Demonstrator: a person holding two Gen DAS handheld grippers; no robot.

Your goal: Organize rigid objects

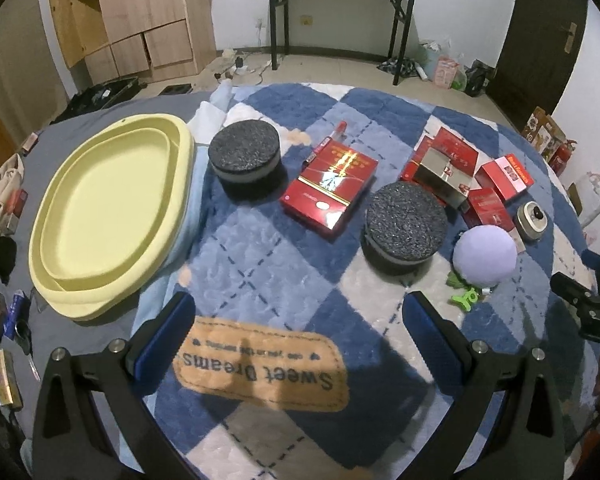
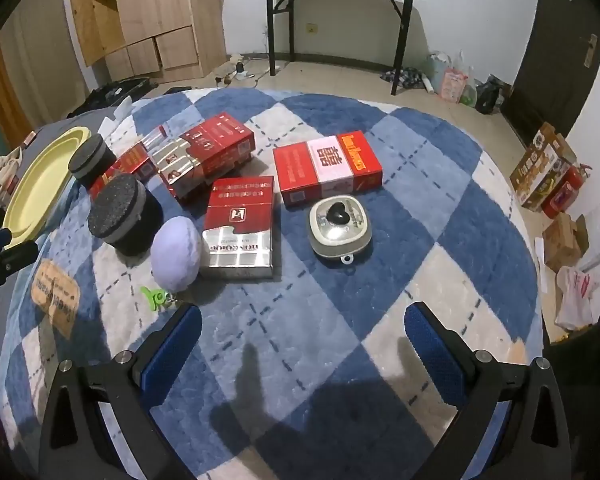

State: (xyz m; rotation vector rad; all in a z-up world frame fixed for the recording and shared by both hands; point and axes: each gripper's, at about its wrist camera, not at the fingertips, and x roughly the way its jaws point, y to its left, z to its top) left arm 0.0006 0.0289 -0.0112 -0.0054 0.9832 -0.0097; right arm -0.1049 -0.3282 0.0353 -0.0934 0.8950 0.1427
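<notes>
On a blue and white checked blanket (image 1: 284, 264) lie two black foam pucks (image 1: 244, 152) (image 1: 404, 220), a red box (image 1: 330, 188), a pile of red boxes (image 1: 456, 164), a lilac ball (image 1: 485, 254) and a small metal tin (image 1: 531, 220). A yellow tray (image 1: 112, 208) sits at the left. My left gripper (image 1: 298, 324) hangs open above the blanket's label, nothing between its fingers. In the right wrist view my right gripper (image 2: 302, 332) is open over bare blanket, short of the red and silver box (image 2: 238, 228), the tin (image 2: 339, 226) and a red and pink box (image 2: 327, 166).
A green clip (image 2: 156, 298) lies beside the lilac ball (image 2: 176, 254). The other gripper shows at the frame edge (image 1: 592, 308). Clutter lines the grey surface left of the tray (image 1: 4, 320). A black table (image 2: 336, 20) and wooden cabinet (image 2: 148, 20) stand behind, cartons (image 2: 544, 168) to the right.
</notes>
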